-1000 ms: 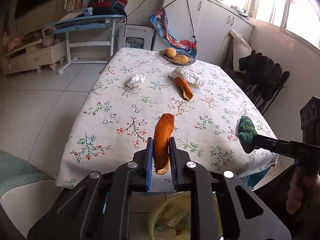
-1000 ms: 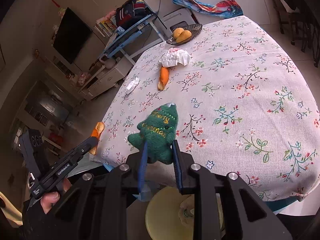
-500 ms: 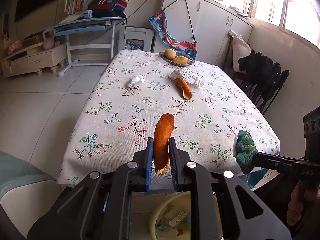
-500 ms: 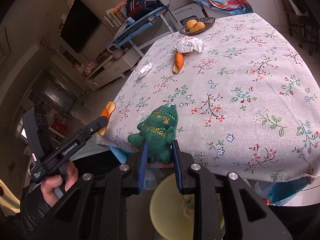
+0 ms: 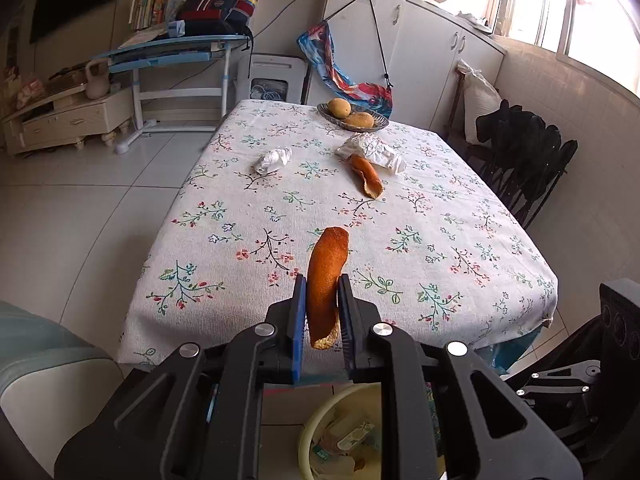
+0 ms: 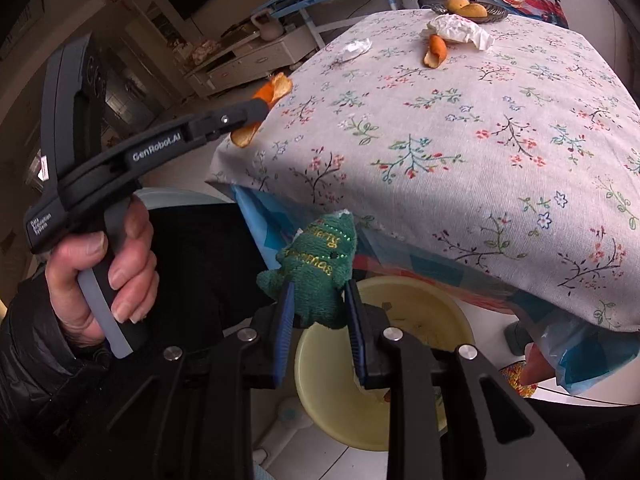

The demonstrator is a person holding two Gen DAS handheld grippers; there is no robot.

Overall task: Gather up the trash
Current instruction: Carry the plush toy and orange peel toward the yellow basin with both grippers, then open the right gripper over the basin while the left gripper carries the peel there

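Observation:
My left gripper (image 5: 322, 292) is shut on a long orange peel (image 5: 326, 276), held upright in the air before the near edge of the table (image 5: 280, 216). In the right wrist view that same left gripper (image 6: 256, 110) shows at the table corner with the orange peel (image 6: 276, 90). My right gripper (image 6: 318, 300) is shut on a green plush Christmas tree (image 6: 316, 264), now below the table edge and above a pale yellow bin (image 6: 400, 300). The yellow bin (image 5: 320, 428) holds scraps. A second peel (image 5: 366, 176), a crumpled tissue (image 5: 272, 160) and a white wrapper (image 5: 372, 150) lie on the table.
A dish of fruit (image 5: 352, 114) sits at the table's far end. A dark chair (image 5: 524, 160) stands on the right, a pale seat (image 5: 36, 360) at the near left. A blue plastic sheet (image 6: 580, 344) hangs under the flowered cloth. A person's hand (image 6: 104, 264) grips the left handle.
The right gripper has carried the green plush off the table, down past its near edge to above the yellow bin, rolling as it went. The left gripper with its peel has stayed put.

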